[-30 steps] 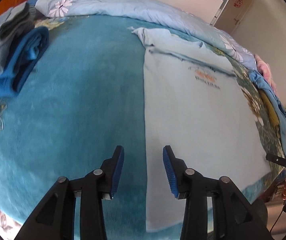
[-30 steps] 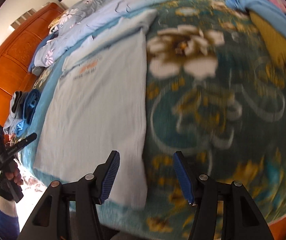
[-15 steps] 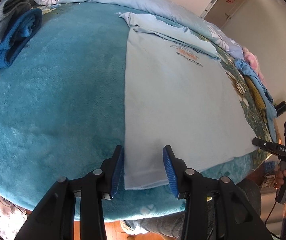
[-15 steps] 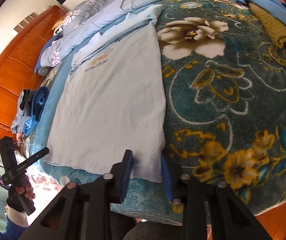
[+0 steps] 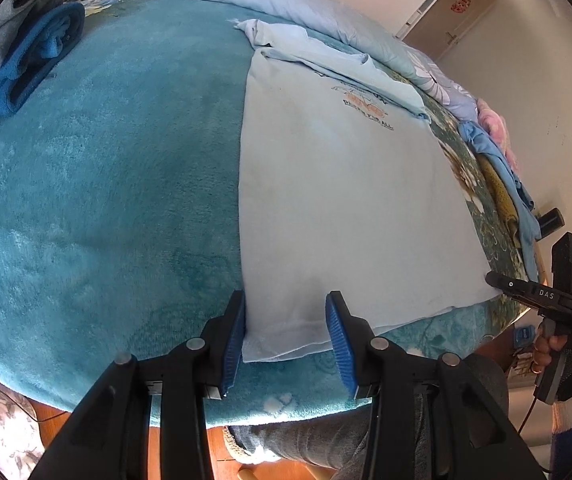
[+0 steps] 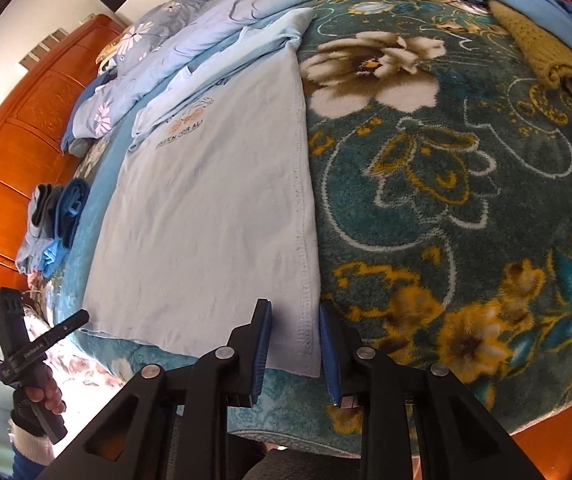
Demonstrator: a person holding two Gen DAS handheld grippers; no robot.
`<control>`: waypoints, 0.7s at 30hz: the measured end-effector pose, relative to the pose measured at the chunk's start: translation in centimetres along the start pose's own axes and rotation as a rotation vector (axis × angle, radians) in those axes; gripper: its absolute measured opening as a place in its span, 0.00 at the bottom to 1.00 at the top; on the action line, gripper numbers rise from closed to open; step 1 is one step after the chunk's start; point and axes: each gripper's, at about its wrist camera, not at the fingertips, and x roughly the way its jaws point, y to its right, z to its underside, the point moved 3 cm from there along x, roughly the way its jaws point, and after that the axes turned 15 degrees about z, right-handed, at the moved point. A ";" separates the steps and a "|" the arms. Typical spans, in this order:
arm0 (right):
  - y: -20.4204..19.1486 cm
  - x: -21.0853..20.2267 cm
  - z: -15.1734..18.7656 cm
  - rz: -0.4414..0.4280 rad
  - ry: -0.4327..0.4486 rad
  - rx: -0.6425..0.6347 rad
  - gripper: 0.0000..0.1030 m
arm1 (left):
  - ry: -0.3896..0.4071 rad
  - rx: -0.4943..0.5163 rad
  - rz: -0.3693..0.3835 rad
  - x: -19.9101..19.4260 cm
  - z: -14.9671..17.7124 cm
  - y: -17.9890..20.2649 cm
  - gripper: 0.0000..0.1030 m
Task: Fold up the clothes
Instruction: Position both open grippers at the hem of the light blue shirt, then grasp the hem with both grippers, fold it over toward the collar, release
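Observation:
A light blue T-shirt (image 5: pixel 346 200) (image 6: pixel 214 208) with an orange chest print lies flat on the bed, its sleeves folded in at the far end. My left gripper (image 5: pixel 285 300) hovers at the shirt's near left corner. Its jaws are apart, with the corner lying flat between the blue pads. My right gripper (image 6: pixel 295 308) is at the near right corner. Its jaws stand narrower, one on each side of the hem, and the cloth between them is not bunched. Each gripper also shows in the other's view, held in a gloved hand (image 5: pixel 558 364) (image 6: pixel 38 396).
A plush teal blanket (image 5: pixel 106 180) (image 6: pixel 446 200) with flowers covers the bed. Folded blue and grey clothes (image 5: pixel 26 60) (image 6: pixel 58 220) are stacked at the far left. A pale floral duvet (image 5: pixel 286 0) lies along the back. Loose blue and mustard garments (image 6: pixel 546 40) sit on the right. The person's knee (image 5: pixel 326 444) is below the bed's edge.
The left gripper came back toward the near edge until the shirt's left corner lay between its jaws. The right jaws narrowed around the right corner and then stayed put.

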 end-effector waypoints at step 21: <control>-0.2 -1.5 0.1 -0.044 0.038 -0.013 0.07 | 0.047 -0.026 0.114 -1.2 -0.2 0.1 0.07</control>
